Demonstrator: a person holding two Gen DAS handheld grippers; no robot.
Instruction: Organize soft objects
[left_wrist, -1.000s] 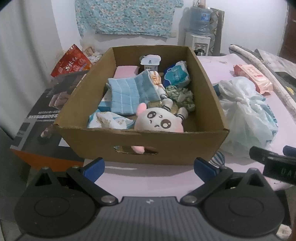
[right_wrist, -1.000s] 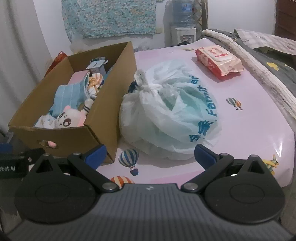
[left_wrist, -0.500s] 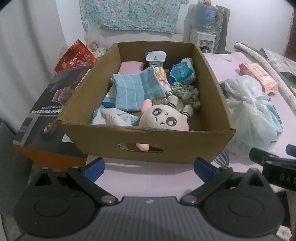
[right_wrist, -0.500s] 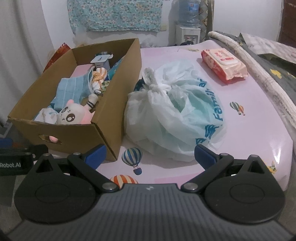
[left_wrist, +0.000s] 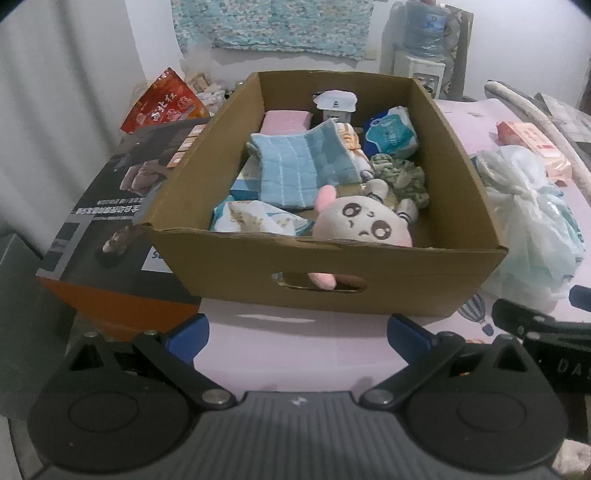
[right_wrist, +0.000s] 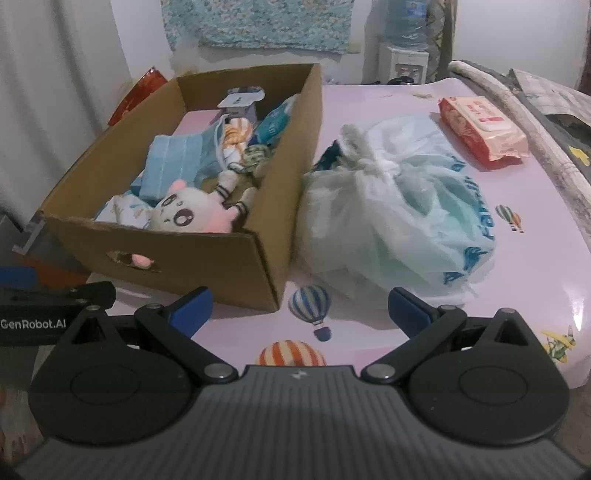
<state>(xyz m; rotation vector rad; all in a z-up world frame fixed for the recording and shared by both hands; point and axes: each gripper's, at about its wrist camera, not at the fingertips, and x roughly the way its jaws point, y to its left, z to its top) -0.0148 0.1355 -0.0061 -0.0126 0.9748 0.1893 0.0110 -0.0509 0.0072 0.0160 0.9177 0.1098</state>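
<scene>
Left wrist view. Left gripper (left_wrist: 297, 330): blue-tipped fingers spread wide, nothing between them, held short of the near wall of the cardboard box (left_wrist: 332, 273). Box stands on the pink table (left_wrist: 295, 350). Contents: plush toy (left_wrist: 364, 225) with a pink ear, at the near wall, a pink part showing through the handle slot; blue quilted cloth (left_wrist: 299, 170) in the middle; printed white-and-blue pack (left_wrist: 258, 221) at near left; green scrunchie (left_wrist: 400, 175) at right; blue tissue pack (left_wrist: 391, 133) and pink block (left_wrist: 286, 122) toward the far wall. Tied plastic bag (left_wrist: 535, 221) just beside the box's right wall. Red snack bag (left_wrist: 164, 103) beyond the box's left side.

Right wrist view. Right gripper (right_wrist: 299, 310): fingers spread wide, empty, above the table's near edge. Cardboard box (right_wrist: 207, 258) at left, plush toy (right_wrist: 192, 216) in its near corner. Plastic bag (right_wrist: 399, 206) ahead, touching the box's right wall. Wet-wipes pack (right_wrist: 480, 125) farther back at right, well apart. Left gripper's body at the left edge.
</scene>
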